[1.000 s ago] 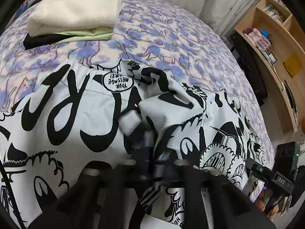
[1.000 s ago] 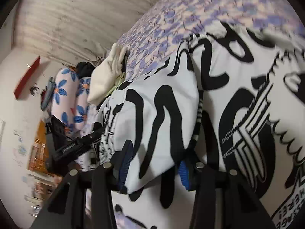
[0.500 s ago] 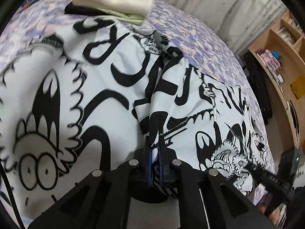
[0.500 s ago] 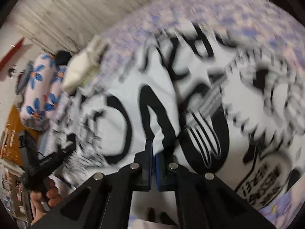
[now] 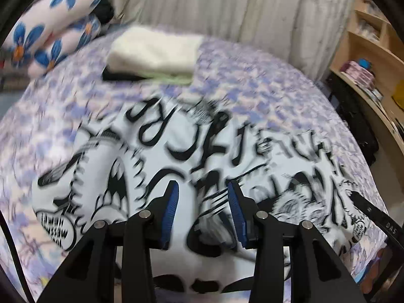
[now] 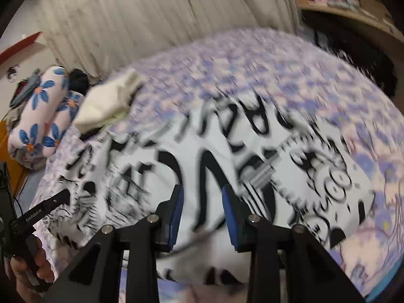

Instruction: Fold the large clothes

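nearest, left gripper and right gripper both opening, jaws partway apart, gripping nothing. just beyond, printed shirt lying folded over on the bed, apparently let go; probably a fold or more left. farther off, a stack of folded clothes, already done.

Motion blur smears the black-and-white printed garment in both wrist views; its lettering cannot be read. The near edge of the garment is hidden behind the gripper bodies. The purple bedspread pattern is likewise smeared. Items on the wooden shelf are too small to identify. A hand is cut off at the right wrist view's lower left edge.
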Motion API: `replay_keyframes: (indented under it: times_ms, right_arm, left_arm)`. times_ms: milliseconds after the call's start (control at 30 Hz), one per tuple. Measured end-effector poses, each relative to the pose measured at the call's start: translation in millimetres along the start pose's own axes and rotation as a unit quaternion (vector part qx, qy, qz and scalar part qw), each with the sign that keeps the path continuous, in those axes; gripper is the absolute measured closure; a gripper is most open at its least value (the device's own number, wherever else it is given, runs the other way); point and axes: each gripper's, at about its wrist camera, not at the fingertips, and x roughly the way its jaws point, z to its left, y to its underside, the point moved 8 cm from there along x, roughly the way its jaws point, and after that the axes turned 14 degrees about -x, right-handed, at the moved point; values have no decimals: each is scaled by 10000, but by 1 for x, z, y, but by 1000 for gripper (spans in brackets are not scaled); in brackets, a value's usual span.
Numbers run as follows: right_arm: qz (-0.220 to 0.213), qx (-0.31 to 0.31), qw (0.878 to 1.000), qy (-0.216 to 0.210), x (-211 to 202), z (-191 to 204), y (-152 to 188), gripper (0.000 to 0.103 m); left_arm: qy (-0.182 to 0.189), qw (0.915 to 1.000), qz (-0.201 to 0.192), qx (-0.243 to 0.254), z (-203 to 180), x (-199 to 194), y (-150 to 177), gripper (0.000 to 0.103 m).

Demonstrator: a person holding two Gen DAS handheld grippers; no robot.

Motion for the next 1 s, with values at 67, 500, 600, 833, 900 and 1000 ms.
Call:
replay_keyframes:
  times_ms: [67, 500, 600, 833, 900, 1000]
  right_arm:
    - [-101, -244, 9993, -249, 9, 21, -11, 71]
    - [535, -358, 9979, 64, 110, 14, -22, 74]
    - [622, -174, 9966, 502, 105, -20, -8, 74]
    - [772, 109, 9947, 674, 86, -45, 8, 73]
    - [773, 253, 9953, 535, 81, -45, 12, 73]
    - [711, 280, 9961, 449, 69, -39, 12, 73]
  left_arm:
    - [186, 9995, -61, 254, -19, -1, -2, 64]
    - [-474, 9939, 923, 375, -43, 126, 0, 65]
    - [-343, 9951, 921, 144, -31, 124, -1, 68]
    - [-356, 9950, 930, -16, -21, 113, -4, 68]
    - [-413, 9948, 933, -17, -22, 106, -3, 67]
    - [-461, 9947, 921, 3, -25, 94, -2, 62]
